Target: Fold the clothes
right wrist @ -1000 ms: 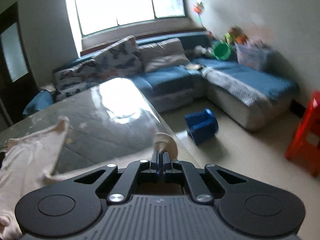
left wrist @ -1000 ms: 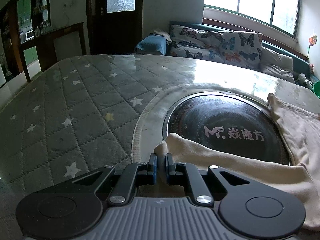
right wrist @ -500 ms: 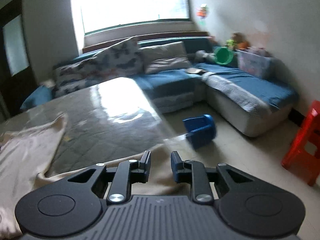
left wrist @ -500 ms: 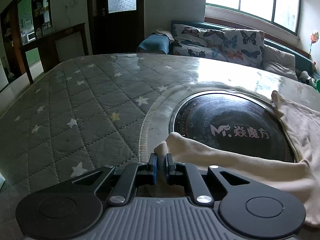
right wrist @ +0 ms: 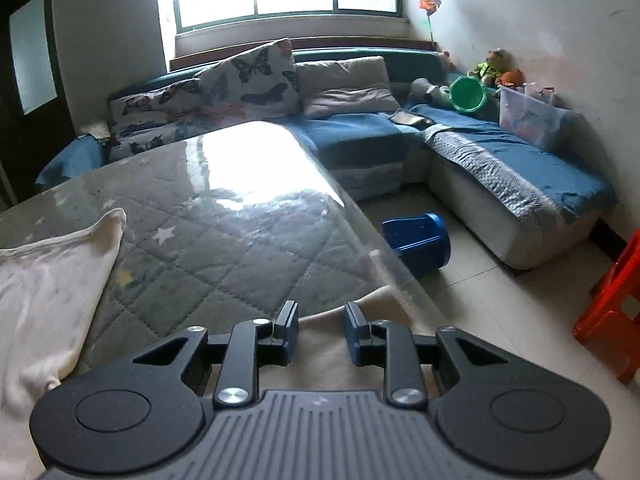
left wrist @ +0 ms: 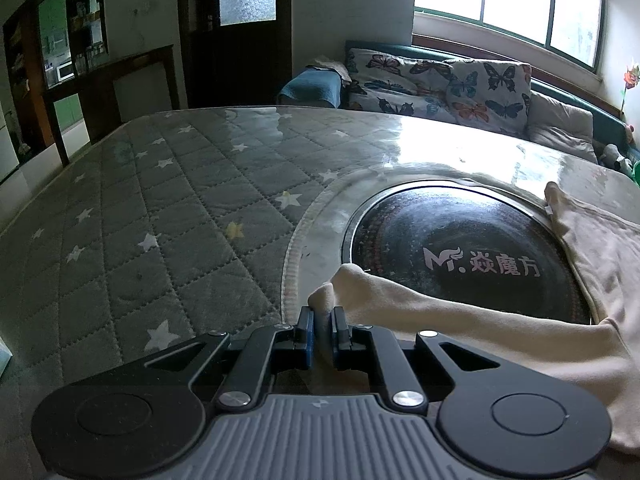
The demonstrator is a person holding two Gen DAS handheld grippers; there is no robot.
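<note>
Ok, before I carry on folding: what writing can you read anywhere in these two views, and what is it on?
"M." logo followed by three Chinese characters, roughly "焱魔方": white print on the black round hotplate set into the table.
Items on the far shelves, left wrist view: too small to read.
Right wrist view: no readable text.

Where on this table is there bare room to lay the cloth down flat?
The quilted cover left of the round black plate is bare, as is the stretch between the cream cloth and the table's right edge. The near edge by both tools is taken up by cloth.
</note>
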